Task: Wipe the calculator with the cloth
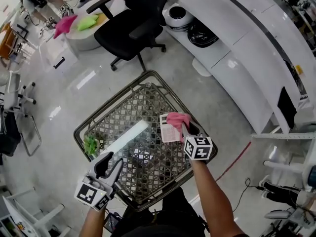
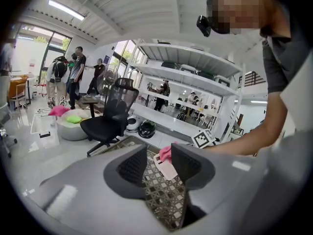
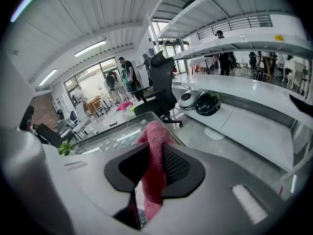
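Observation:
A pale pink calculator (image 1: 169, 131) lies near the right edge of the woven glass-topped table (image 1: 123, 107). A pink cloth (image 1: 177, 118) hangs over the calculator's far right corner, and my right gripper (image 1: 186, 127) is shut on it. In the right gripper view the cloth (image 3: 154, 165) is pinched between the two jaws and droops below them. My left gripper (image 1: 109, 164) hovers over the table's near left part, open, with nothing between its jaws. The left gripper view shows the calculator (image 2: 167, 169) and cloth (image 2: 165, 152) through that gap.
A small green plant (image 1: 90, 144) sits on the table's left side. A black office chair (image 1: 133, 26) stands beyond the table. A white curved shelf unit (image 1: 247, 48) with helmets (image 1: 200, 33) runs along the right. People stand far back in the room (image 2: 73, 75).

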`<state>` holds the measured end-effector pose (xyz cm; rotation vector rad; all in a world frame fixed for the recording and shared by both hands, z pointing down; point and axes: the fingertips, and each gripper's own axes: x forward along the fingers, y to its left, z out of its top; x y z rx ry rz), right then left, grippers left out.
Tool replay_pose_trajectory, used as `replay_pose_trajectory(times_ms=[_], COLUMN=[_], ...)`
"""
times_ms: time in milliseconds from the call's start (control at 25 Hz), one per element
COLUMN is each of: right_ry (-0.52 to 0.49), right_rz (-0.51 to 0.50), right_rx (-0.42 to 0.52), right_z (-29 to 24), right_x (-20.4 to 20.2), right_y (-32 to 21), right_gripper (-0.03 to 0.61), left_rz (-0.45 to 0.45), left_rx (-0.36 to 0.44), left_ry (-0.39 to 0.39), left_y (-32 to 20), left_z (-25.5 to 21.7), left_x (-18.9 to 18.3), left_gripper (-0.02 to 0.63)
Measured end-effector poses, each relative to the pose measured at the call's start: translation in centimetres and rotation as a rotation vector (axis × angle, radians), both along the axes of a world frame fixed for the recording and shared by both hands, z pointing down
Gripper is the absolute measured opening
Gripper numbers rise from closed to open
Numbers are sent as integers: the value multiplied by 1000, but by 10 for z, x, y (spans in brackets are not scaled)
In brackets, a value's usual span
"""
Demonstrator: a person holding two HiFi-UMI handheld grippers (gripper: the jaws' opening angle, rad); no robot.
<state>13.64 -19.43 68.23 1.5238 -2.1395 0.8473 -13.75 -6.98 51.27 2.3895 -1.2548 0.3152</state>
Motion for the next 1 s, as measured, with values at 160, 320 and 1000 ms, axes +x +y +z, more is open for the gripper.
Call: replay_pose_trajectory(times_ms=[160,320,1000], right_ry=[-3,-18,-24], right_rz=[23,26,-244], right_rx=[-8,-30,-71], right_z=[19,38,55], right_x=[-8,-21,-103], right_y=[-19,-30,11], right_gripper=[71,71,71], left_rz=[-10,-19,-21], left_rx=[-6,-12,-22], left_ry=[-2,-5,-2], left_y=[3,5,2], left_z=[5,10,16], left_x=[-6,-10,-7], left_gripper=[195,195,195])
